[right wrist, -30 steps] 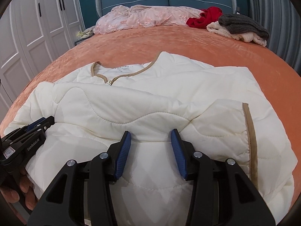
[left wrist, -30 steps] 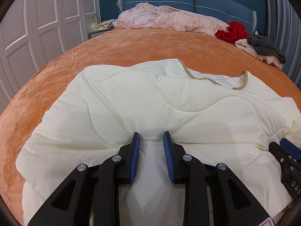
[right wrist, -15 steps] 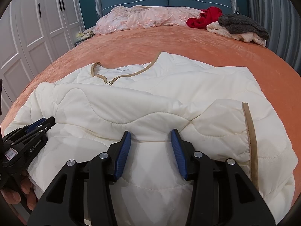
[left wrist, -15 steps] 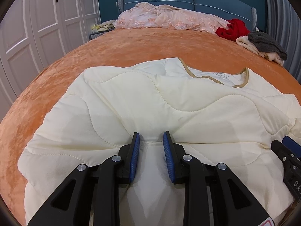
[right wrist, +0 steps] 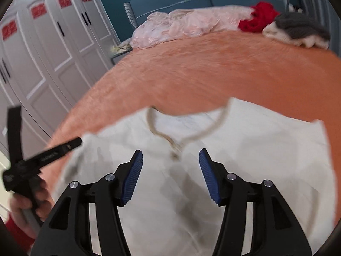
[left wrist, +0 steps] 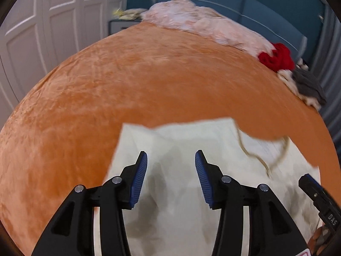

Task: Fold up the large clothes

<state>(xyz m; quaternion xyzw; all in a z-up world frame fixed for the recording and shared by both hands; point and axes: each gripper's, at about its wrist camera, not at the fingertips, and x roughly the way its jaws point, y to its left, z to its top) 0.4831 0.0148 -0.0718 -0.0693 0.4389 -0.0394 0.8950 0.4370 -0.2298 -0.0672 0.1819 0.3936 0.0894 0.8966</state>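
A cream quilted jacket (left wrist: pixel 191 192) with tan neck trim lies folded on the orange bedspread (left wrist: pixel 127 89). My left gripper (left wrist: pixel 170 164) is open and empty above the jacket's left part. My right gripper (right wrist: pixel 170 162) is open and empty above the jacket (right wrist: pixel 245 160), just below its collar (right wrist: pixel 170 140). The left gripper's body shows at the left of the right wrist view (right wrist: pixel 42 157). The right gripper's tip shows at the right edge of the left wrist view (left wrist: pixel 315 194). Both views are blurred.
A pink lace garment (right wrist: pixel 185 25), a red garment (right wrist: pixel 257 20) and a grey and cream pile (right wrist: pixel 298 32) lie by the blue headboard (right wrist: pixel 213 2). White wardrobe doors (right wrist: pixel 53 47) stand on the left. Bare bedspread lies beyond the jacket.
Both grippers have opened, let go of the jacket's folded edge and risen. The folded edge they held is no longer in view between the fingers. Both cameras are moving fast.
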